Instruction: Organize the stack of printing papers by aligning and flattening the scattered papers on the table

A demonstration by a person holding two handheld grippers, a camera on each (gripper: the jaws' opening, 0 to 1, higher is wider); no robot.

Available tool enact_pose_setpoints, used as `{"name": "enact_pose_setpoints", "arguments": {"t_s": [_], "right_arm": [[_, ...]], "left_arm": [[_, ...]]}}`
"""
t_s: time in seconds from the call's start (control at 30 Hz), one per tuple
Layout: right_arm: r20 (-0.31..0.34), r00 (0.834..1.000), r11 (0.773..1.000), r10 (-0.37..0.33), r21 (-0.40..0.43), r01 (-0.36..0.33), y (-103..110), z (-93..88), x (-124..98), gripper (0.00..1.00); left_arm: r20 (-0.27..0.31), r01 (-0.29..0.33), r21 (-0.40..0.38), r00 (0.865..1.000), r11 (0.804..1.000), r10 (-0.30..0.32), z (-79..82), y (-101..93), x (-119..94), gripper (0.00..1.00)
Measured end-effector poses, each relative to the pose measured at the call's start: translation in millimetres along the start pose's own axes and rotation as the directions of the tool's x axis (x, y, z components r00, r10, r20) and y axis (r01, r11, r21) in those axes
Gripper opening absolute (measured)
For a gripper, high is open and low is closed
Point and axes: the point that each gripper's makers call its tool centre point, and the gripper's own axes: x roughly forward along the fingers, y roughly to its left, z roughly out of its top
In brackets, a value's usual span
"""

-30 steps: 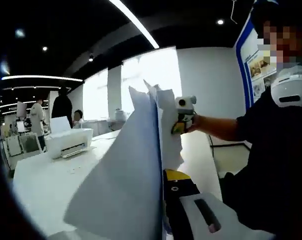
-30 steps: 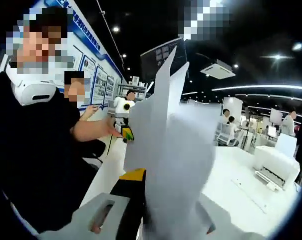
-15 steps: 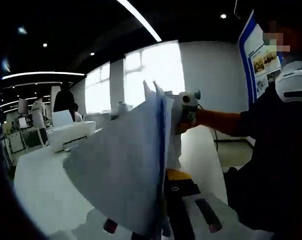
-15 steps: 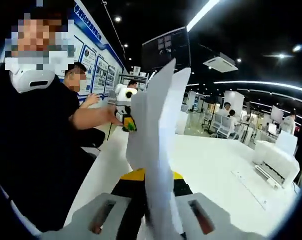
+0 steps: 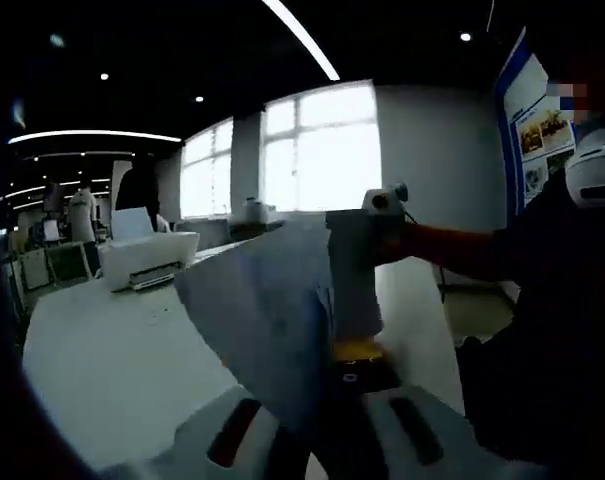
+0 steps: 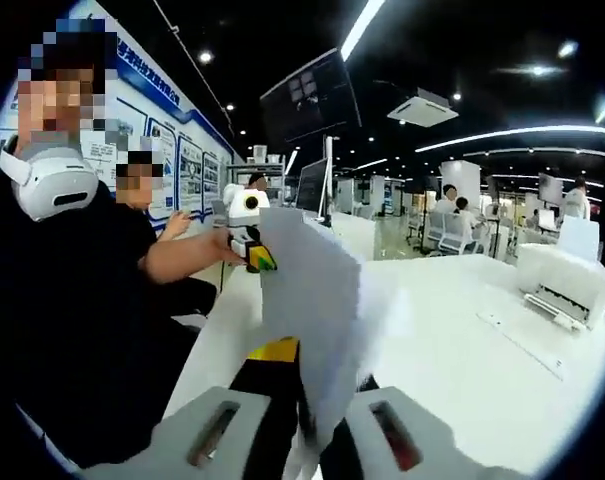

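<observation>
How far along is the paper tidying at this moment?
Done: the loose white printing papers are gathered into one bundle off the white table. In hand: the left gripper and right gripper each pinch the bundle from opposite ends. Left: sheet edges look uneven, so squaring them and laying the stack flat remains.

Nothing legible here. The wall posters (image 6: pixel 187 165) carry print and pictures (far too small and blurred to make out), and the papers (image 6: pixel 317 310) look blank.

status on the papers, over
Both hand-held grippers shut on the paper stack, left, right. Stack held up off the white table. Printer well aside.
</observation>
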Motion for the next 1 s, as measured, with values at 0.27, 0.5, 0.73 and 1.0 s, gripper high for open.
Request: {"name": "enact_pose_setpoints", "arguments": {"t_s": [0.27, 0.5, 0.73, 1.0], "right_arm": [[0.020, 1.000, 1.000, -0.011, -0.025, 0.011, 4, 6.9, -2, 0.26], [-0.017, 1.000, 0.999, -0.025, -0.024, 0.025, 1, 6.1, -5, 0.24], [-0.199, 0.980, 0.994, 0.025, -0.101, -0.046, 13, 30.7, -13, 0.00], [-0.166, 0.986, 0.994, 0.026, -0.103, -0.043, 20, 32.1, -10, 0.00]], "left_arm": [[-0.015, -0.044, -0.096, 0.999, 0.994, 0.042, -4.2, 16.7, -2, 0.30], [-0.010, -0.016, -0.089, 1.000, 0.996, 0.016, -7.3, 6.7, 4, 0.23], [-0.006, 0.012, -0.042, 1.000, 0.999, -0.012, -1.9, -0.6, 7, 0.06], [0.013, 0.001, -0.022, 1.000, 1.000, -0.001, 9.6, -4.4, 0, 0.06]]}}
